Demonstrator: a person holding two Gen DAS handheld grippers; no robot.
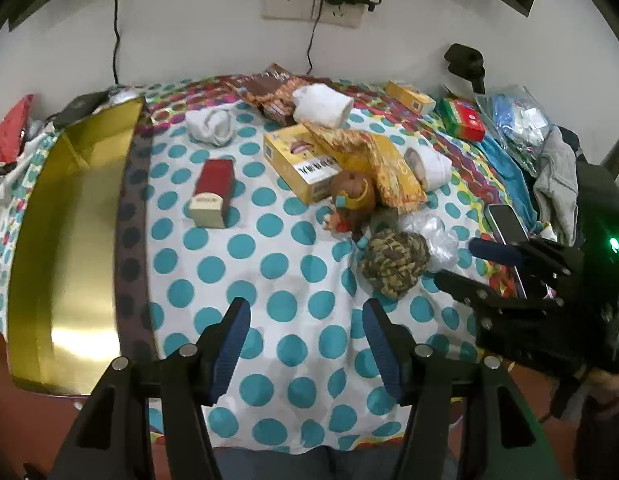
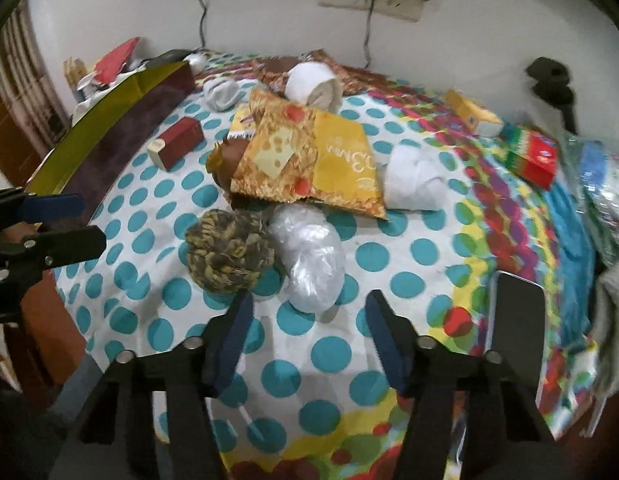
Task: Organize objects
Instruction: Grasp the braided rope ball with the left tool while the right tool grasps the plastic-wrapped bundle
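My left gripper (image 1: 305, 320) hangs open over bare polka-dot cloth (image 1: 285, 304) with nothing between its blue pads. To its left lies a gold tray (image 1: 69, 240); ahead stands a red box (image 1: 211, 192). A woven rope ball (image 1: 393, 260) (image 2: 229, 252) and a crumpled clear plastic bundle (image 2: 309, 256) lie side by side. My right gripper (image 2: 307, 308) (image 1: 457, 262) is open, its tips just short of the plastic bundle, pads not pressing on it. The left gripper (image 2: 89, 220) shows at the left edge of the right wrist view.
Behind the ball lie a yellow snack packet (image 2: 341, 168), a brown toy figure (image 1: 349, 200), a yellow box (image 1: 297, 160) and white cloth rolls (image 2: 413, 180). A phone (image 2: 517, 320) lies at right, beside a red-green box (image 2: 533, 156) and piled clothes (image 1: 553, 176). A wall rises behind.
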